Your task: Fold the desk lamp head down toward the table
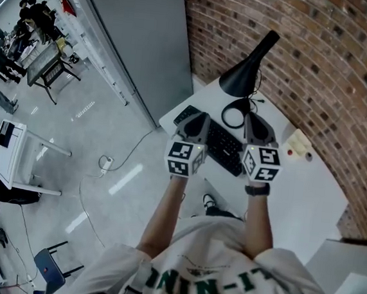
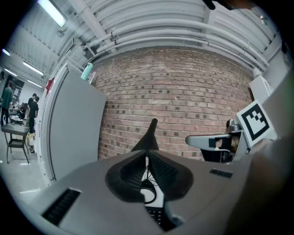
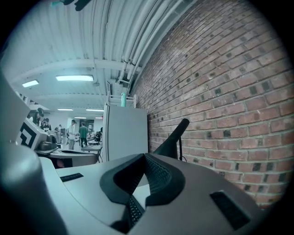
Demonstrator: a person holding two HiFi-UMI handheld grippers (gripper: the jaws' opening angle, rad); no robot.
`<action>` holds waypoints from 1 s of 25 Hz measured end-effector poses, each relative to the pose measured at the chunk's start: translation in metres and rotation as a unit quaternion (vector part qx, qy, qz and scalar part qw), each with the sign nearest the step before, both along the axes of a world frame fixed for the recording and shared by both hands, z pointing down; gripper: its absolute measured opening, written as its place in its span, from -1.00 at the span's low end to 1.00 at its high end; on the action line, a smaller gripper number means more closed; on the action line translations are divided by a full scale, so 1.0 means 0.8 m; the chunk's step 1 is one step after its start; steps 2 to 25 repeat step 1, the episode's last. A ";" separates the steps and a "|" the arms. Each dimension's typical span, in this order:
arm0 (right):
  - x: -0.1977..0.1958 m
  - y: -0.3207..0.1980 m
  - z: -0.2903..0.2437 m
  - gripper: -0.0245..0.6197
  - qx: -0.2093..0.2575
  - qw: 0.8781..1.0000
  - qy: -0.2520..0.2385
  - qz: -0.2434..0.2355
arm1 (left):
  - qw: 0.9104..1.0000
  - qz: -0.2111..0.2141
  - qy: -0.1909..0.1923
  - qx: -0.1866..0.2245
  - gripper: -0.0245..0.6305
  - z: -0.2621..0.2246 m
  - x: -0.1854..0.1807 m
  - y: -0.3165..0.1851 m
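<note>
1. We see the black desk lamp (image 1: 246, 68) standing at the back of the white surface (image 1: 309, 187), just beside the brick wall (image 1: 328, 53). Its cone head is tilted with the narrow end up.
2. We find the left hand-held gripper (image 1: 198, 119) above the keyboard (image 1: 225, 150), its jaws together and holding nothing.
3. We read the right hand-held gripper (image 1: 252, 120) likewise: its jaws are together and empty. Both point toward the lamp and are apart from it.

the room is bright and even. a long ceiling light (image 2: 54, 12) glows at eleven o'clock in the left gripper view. the floor (image 1: 100, 135) has white glare at eight o'clock in the head view. both gripper views bend round, with black corners. close things look fuzzy.
</note>
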State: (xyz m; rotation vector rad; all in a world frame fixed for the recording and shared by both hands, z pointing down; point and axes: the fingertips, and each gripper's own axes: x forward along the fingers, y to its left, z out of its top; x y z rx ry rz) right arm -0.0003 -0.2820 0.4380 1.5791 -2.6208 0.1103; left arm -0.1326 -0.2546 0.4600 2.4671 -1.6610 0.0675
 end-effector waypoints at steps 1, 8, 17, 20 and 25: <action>0.001 -0.004 0.002 -0.92 -0.001 1.000 0.005 -0.001 | 1.000 -0.001 0.000 -0.006 -0.93 0.006 -0.002 0.001; 0.001 -0.004 0.002 -0.92 -0.001 1.000 0.005 -0.001 | 1.000 -0.001 0.000 -0.006 -0.93 0.006 -0.002 0.001; 0.001 -0.004 0.002 -0.92 -0.001 1.000 0.005 -0.001 | 1.000 -0.001 0.000 -0.006 -0.93 0.006 -0.002 0.001; 0.001 -0.004 0.002 -0.92 -0.001 1.000 0.005 -0.001 | 1.000 -0.001 0.000 -0.006 -0.93 0.006 -0.002 0.001; 0.001 -0.004 0.002 -0.92 -0.001 1.000 0.005 -0.001 | 1.000 -0.001 0.000 -0.006 -0.93 0.006 -0.002 0.001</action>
